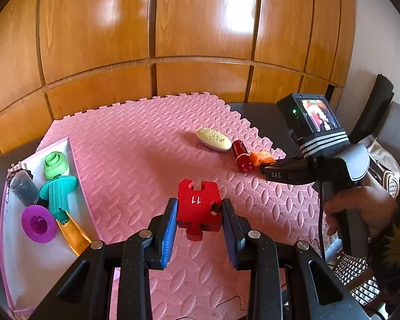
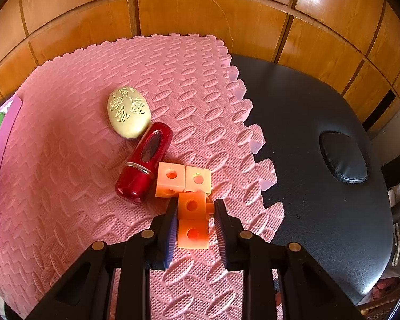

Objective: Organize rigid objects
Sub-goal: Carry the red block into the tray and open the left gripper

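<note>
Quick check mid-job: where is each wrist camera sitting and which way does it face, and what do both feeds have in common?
Left wrist: on the left gripper, angled down the pink mat; pads clamp the red block; the right gripper and hand show.
Right wrist: on the right gripper, steeply down, closed on the orange cubes.
Shared: mat, cream oval, red tube, cubes.

left wrist: looks down along its fingers, close.
right wrist: steeper, close.
shared: pink mat [image 1: 136, 144], cream oval case [image 2: 128, 115].

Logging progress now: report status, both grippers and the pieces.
Left gripper shut on red puzzle block, lifted off mat. Right gripper shut on orange cube cluster. Nothing blocking.
</note>
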Tool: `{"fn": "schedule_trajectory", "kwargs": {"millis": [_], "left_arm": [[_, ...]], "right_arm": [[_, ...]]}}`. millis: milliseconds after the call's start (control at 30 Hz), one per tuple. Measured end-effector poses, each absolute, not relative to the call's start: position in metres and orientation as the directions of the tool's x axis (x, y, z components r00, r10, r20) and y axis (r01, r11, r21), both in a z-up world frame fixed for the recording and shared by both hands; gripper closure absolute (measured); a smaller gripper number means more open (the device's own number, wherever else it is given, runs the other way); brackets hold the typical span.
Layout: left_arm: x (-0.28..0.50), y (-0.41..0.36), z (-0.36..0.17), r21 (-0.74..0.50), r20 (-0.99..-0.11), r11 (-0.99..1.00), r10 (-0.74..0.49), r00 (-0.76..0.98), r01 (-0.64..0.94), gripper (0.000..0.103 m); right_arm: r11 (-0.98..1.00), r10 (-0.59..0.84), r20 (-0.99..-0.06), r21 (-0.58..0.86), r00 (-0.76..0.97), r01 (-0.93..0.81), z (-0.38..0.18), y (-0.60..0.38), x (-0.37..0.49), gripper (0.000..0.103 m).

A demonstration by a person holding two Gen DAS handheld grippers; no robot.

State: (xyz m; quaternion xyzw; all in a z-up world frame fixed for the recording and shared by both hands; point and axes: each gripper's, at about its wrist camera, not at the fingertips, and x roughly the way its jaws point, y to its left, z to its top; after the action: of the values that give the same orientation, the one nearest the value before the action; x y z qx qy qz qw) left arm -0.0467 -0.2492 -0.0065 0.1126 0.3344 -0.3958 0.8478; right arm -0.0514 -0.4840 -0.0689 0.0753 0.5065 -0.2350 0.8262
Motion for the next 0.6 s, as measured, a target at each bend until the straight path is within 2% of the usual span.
{"fn": "schedule_trajectory", "kwargs": {"millis": [600], "left_arm": [[-0.037,-0.226,0.010,-0.118,-0.645,0.709,-0.587,0.489,0.695,0.071]], "right_arm": [[0.882,-0.336,-0.864,-0.150,0.375,0.446,-0.067,-0.481,-0.050,0.078]]}}
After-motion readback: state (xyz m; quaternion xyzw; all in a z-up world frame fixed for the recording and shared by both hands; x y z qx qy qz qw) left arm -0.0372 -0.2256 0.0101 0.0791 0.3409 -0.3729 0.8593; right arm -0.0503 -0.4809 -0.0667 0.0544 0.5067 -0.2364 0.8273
